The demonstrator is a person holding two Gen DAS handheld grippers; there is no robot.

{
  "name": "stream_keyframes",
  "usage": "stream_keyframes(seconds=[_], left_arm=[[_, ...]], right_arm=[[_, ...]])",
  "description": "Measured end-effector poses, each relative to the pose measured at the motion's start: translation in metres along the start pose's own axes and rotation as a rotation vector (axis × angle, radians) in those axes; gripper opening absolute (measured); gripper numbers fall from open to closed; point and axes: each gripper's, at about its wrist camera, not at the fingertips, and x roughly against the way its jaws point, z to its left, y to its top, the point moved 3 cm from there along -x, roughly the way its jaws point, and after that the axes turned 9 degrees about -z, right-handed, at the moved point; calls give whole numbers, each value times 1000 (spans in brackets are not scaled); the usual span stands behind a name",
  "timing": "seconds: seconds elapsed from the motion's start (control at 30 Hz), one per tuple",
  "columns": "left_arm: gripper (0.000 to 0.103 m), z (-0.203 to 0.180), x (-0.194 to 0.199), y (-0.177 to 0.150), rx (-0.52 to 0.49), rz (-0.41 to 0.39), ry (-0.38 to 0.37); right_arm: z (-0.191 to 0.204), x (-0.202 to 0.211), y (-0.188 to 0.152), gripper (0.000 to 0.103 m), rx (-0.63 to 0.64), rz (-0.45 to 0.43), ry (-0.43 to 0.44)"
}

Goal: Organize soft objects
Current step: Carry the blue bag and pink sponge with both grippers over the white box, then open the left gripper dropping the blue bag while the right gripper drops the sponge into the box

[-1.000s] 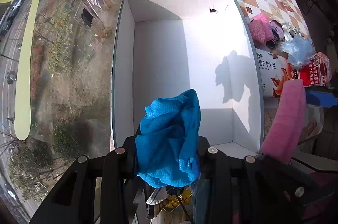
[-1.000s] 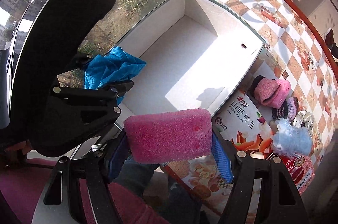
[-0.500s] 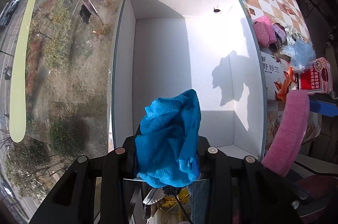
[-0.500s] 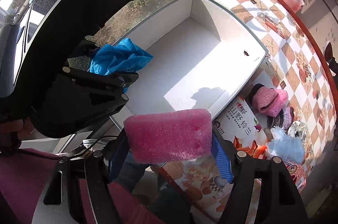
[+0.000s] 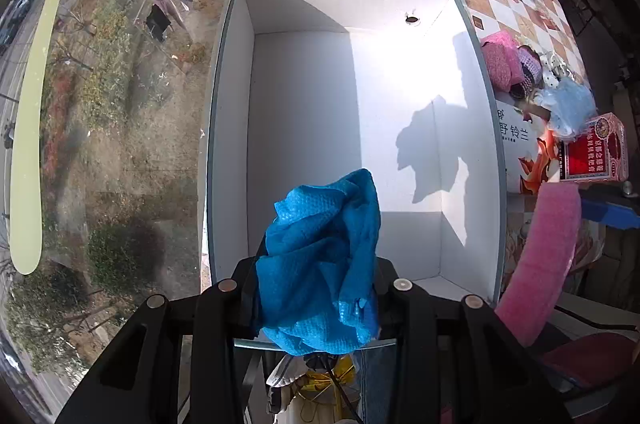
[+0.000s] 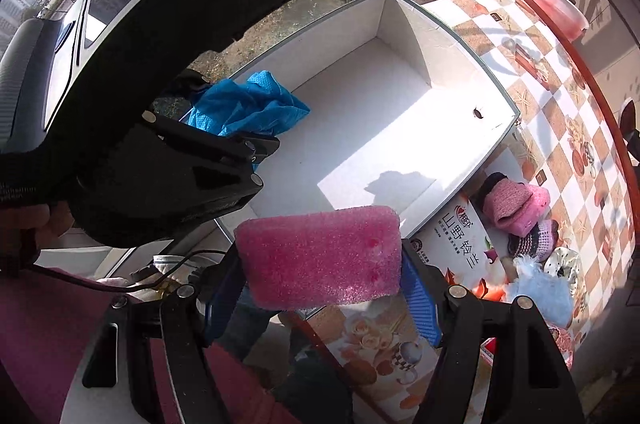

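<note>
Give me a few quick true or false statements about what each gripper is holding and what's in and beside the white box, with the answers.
1. The left gripper is shut on a blue cloth. True.
2. The right gripper holds a yellow sponge. False: it is shut on a pink sponge.
3. The white box already has several soft items lying in it. False: only shadows show on its floor, and the blue cloth is held over its near end.
4. A pink knitted item lies on the table outside the box. True.
5. A fluffy light blue item sits inside the box. False: it lies outside, near the printed packages.
</note>
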Motion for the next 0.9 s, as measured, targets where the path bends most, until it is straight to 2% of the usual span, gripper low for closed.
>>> stream_keyframes(seconds=[0.47,0.57,0.67,0.7,0.73,0.77,0.8,0.9], left_arm=[[41,0,-6,0,3,11,7],[50,1,-6,0,6,-2,17],[65,4,-5,1,19,-13,35],[74,6,-4,1,24,-18,44],[81,7,-3,1,31,-26,45],[83,8,-2,2,40,-33,44],[83,8,-1,3,46,-37,43],[86,10,0,8,72,-52,26]], right_arm=[[-1,-12,1,73,22,21,1],[-2,-14,2,73,27,15,11],[0,-14,2,74,42,10,30],[0,-15,2,75,49,11,32],[1,-16,2,81,53,11,30],[0,-15,2,97,58,6,27],[0,-14,1,103,61,-4,22],[-4,-13,1,103,54,-12,4]])
